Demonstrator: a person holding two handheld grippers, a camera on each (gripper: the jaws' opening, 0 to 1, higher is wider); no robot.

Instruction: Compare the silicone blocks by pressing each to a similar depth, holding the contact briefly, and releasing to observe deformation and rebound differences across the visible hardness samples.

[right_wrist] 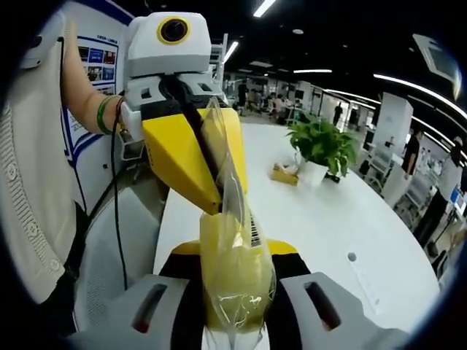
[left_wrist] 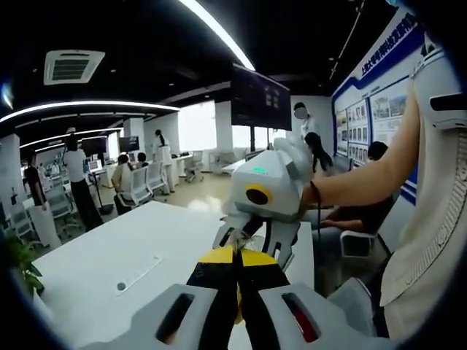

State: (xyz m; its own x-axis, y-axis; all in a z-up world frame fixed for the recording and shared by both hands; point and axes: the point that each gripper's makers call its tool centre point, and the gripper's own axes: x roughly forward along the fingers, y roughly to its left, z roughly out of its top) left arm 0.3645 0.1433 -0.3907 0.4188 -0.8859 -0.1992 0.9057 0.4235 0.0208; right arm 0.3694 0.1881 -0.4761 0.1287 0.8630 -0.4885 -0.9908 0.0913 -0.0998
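While it hangs above the white table, a yellow block in a clear bag is pinched at both ends, apparently, by two closed tools. The right tool grips its lower end, the left tool the upper; a potted plant stands well behind

An open-plan office or lab: a long white table with a potted plant, rows of desks and office chairs where people work, a hanging dark screen, poster boards (blue-framed), ceiling light strips.
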